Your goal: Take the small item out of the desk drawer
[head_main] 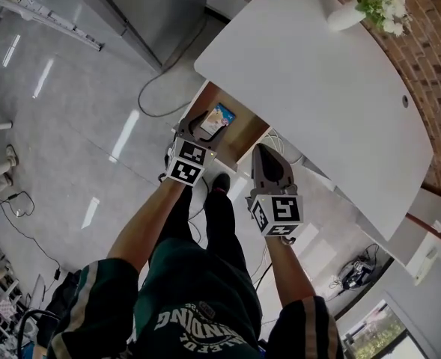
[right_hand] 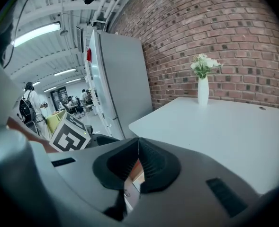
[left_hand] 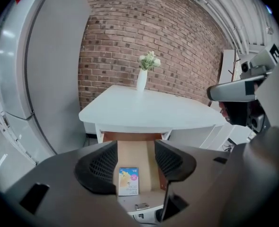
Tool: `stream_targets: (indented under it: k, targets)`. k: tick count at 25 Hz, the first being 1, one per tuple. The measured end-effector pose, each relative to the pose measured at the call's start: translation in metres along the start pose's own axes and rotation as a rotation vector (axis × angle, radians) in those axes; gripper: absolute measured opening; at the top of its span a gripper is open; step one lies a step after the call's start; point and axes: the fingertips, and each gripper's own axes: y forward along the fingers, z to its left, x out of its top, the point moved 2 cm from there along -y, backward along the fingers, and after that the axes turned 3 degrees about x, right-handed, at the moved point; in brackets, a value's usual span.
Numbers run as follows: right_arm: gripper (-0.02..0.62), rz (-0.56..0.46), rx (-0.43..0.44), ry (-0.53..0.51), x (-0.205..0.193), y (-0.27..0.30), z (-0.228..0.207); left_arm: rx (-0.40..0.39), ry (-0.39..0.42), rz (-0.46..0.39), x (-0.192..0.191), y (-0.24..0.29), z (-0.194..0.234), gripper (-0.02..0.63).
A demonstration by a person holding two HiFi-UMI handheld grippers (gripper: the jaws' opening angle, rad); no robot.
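Note:
The drawer (head_main: 244, 134) under the white desk (head_main: 310, 88) stands pulled out, its wooden bottom showing. A small blue and yellow packet (head_main: 219, 117) lies flat in it. My left gripper (head_main: 198, 127) hangs over the drawer's near left corner, just short of the packet. In the left gripper view its jaws stand open, and the packet (left_hand: 129, 180) shows in the gap below them, untouched. My right gripper (head_main: 263, 150) hovers over the drawer's right side. In the right gripper view its tips meet with nothing between them.
A white vase of flowers (head_main: 359, 7) stands at the desk's far edge by the brick wall (left_hand: 177, 46). A tall grey cabinet (left_hand: 44, 74) is left of the desk. Cables (head_main: 154, 88) lie on the floor. The person's legs (head_main: 205, 238) are below the drawer.

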Motion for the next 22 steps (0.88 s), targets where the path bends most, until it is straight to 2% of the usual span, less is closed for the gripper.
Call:
stream_targets:
  k: [9,11,17,22]
  targets:
    - [0.025,0.052,-0.001,0.025,-0.037,0.017,0.001,-0.02,0.001,0.092,-0.036,0.039,-0.005,0.249]
    - [0.025,0.061,-0.002,0.031,-0.044,0.02,0.0,-0.011,-0.007,0.106,-0.042,0.051,-0.003,0.256]
    - [0.025,0.088,-0.037,0.076,-0.066,0.027,-0.007,0.036,-0.097,0.151,-0.066,0.079,0.005,0.296]
    - [0.025,0.1,-0.061,0.109,-0.08,0.028,-0.014,0.047,-0.082,0.197,-0.077,0.101,0.004,0.328]
